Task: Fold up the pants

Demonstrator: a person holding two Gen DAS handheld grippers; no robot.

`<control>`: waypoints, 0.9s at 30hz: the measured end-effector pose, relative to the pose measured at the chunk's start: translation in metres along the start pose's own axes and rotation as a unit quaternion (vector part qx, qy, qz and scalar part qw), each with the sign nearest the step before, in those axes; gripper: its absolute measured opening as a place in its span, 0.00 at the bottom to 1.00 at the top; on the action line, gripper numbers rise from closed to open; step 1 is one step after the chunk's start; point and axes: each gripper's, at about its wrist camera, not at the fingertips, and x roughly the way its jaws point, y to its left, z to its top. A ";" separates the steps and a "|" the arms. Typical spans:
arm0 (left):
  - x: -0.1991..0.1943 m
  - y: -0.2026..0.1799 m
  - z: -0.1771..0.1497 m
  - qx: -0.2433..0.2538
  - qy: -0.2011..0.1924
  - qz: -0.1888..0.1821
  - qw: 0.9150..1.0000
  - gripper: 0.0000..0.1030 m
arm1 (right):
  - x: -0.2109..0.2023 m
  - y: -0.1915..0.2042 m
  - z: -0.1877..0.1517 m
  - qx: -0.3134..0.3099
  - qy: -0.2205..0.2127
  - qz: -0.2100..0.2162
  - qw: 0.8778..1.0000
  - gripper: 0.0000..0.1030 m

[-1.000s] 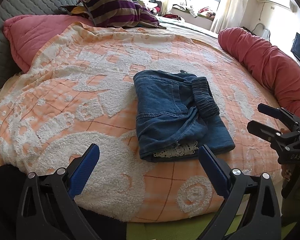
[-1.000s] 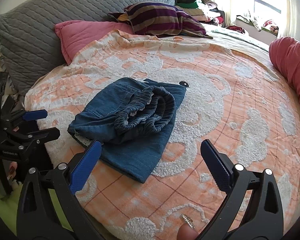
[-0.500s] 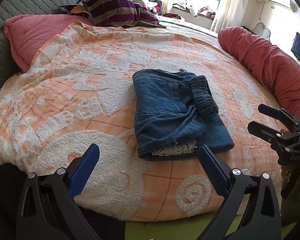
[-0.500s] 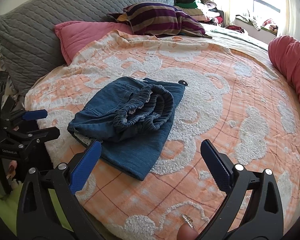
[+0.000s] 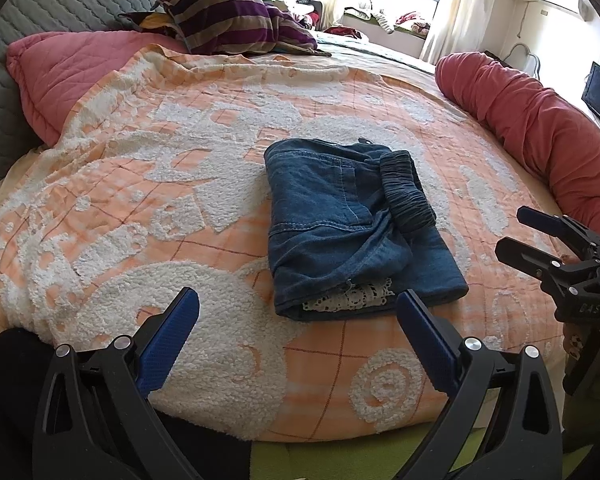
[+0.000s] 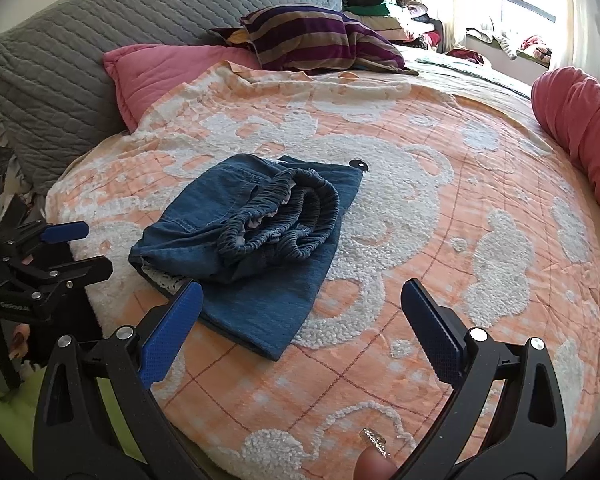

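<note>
We judge the folding essentially done: on the bed [image 5: 120,208], the pants [image 5: 352,232] lie in a compact bundle just ahead of our left gripper [image 5: 296,320] and right gripper [image 6: 300,312], both wide and empty.

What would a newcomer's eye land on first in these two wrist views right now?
The folded blue denim pants in the middle of the orange-and-white blanket, elastic waistband bunched on top and white lace peeking from the near edge. Next, the left gripper and right gripper, both open and empty at the near edge of the bed. Behind, a striped pillow near the grey headboard.
</note>
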 end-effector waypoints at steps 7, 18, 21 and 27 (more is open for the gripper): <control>-0.001 -0.003 -0.001 0.005 -0.002 -0.011 1.000 0.96 | 0.000 -0.002 0.001 0.002 -0.002 -0.004 1.000 0.91; -0.001 -0.003 0.002 0.004 0.001 0.043 0.999 0.96 | -0.005 -0.021 -0.007 0.024 -0.002 -0.032 0.999 0.91; 0.007 0.009 0.007 -0.012 0.011 0.040 0.999 0.96 | -0.004 -0.049 -0.014 0.048 0.001 -0.055 0.997 0.91; 0.052 0.084 0.035 -0.086 0.054 0.093 0.990 0.96 | -0.001 -0.163 -0.028 0.154 0.007 -0.175 0.972 0.91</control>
